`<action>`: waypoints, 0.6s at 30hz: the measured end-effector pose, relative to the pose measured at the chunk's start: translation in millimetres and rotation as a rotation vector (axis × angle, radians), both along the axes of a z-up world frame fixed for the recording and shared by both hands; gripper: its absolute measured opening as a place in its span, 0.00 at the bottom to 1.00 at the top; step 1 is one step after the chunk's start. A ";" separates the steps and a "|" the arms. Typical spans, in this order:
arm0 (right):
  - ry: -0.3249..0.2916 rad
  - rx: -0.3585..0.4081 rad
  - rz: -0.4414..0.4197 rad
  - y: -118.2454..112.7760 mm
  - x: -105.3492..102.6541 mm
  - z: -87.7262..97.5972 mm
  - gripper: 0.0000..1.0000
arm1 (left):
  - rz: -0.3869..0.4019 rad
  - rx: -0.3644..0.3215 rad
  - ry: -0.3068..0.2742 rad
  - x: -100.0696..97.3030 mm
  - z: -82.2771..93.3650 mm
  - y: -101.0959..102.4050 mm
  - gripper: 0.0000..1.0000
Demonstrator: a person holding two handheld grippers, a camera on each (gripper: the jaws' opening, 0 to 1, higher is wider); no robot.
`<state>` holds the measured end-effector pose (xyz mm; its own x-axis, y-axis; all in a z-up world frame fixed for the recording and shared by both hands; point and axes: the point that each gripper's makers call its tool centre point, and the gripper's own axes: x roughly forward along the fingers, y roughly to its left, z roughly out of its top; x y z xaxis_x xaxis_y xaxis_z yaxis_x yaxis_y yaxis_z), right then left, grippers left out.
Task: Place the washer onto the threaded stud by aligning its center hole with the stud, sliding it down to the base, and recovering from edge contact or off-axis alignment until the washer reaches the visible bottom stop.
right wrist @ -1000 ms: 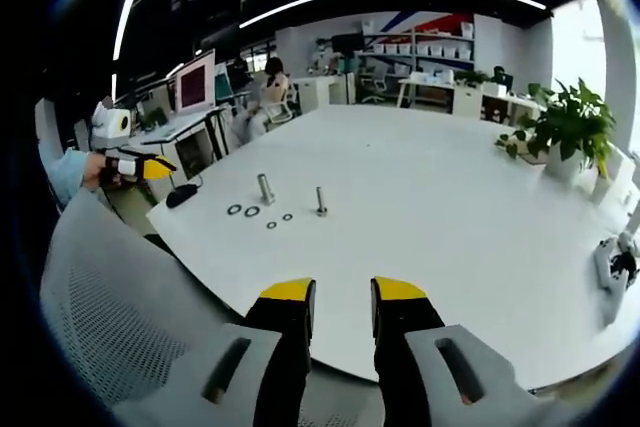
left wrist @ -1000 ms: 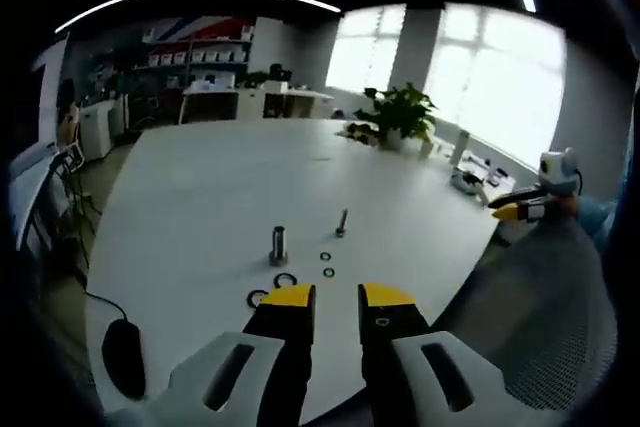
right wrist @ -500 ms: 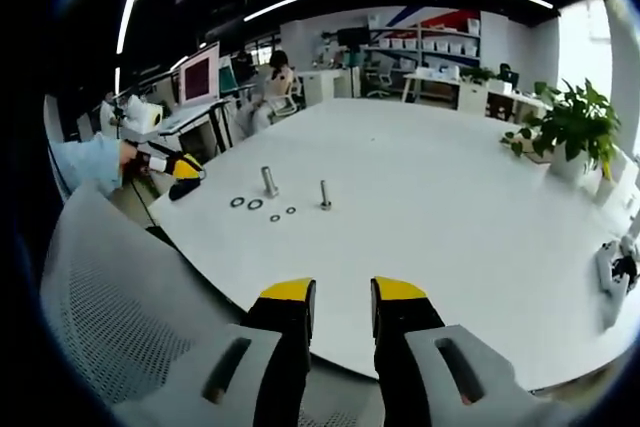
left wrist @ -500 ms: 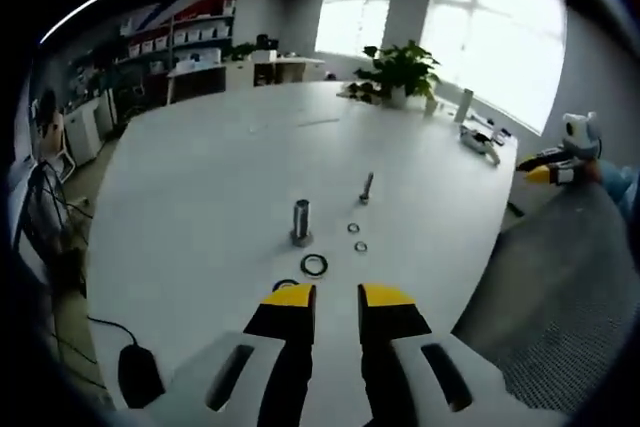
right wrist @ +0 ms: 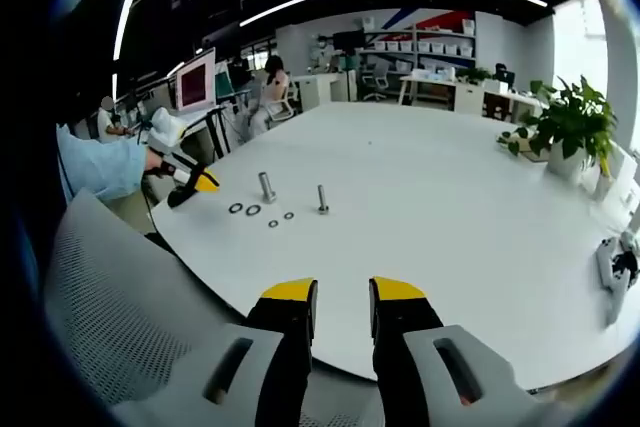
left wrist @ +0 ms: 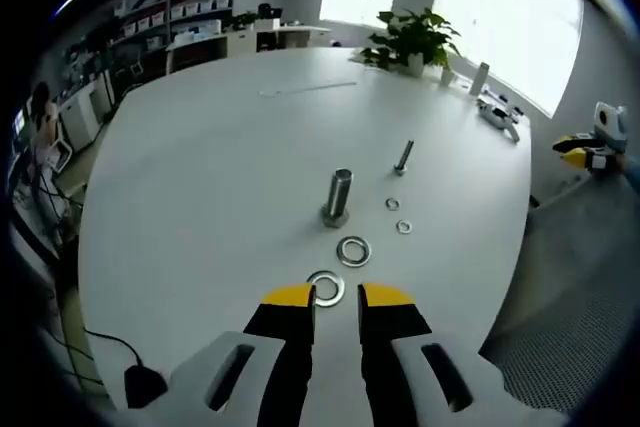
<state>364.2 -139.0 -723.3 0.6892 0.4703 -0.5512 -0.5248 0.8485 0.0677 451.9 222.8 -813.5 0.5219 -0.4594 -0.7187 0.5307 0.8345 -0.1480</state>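
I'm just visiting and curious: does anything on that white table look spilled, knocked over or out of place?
Nothing stands out. Both studs, the thick one and the thin one, stand upright on the white table, and the four washers, two large and two small, lie flat beside them.

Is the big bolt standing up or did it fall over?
Standing up. The big bolt rises straight off the table on its wide base, with washers lying flat beside it.

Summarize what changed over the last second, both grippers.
The left gripper has advanced over the white table toward the nearest large steel washer, jaws open, nothing grasped. The washers, thick threaded stud and thin bolt lie unmoved. The right gripper stayed back, open.
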 end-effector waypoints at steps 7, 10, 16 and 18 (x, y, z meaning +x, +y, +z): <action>0.007 0.000 0.001 0.8 -0.5 -0.6 0.23 | -0.048 0.049 0.043 9.0 -29.6 -2.7 0.13; 0.006 0.003 -0.003 -0.4 -0.3 -0.6 0.23 | -0.055 0.071 0.053 14.9 -40.5 -0.4 0.13; 0.007 0.007 -0.008 -3.8 -0.7 -2.0 0.23 | -0.053 0.079 0.061 21.6 -48.8 1.7 0.13; 0.007 0.007 -0.010 -4.0 -0.7 -2.0 0.23 | -0.056 0.086 0.066 21.6 -50.0 2.4 0.13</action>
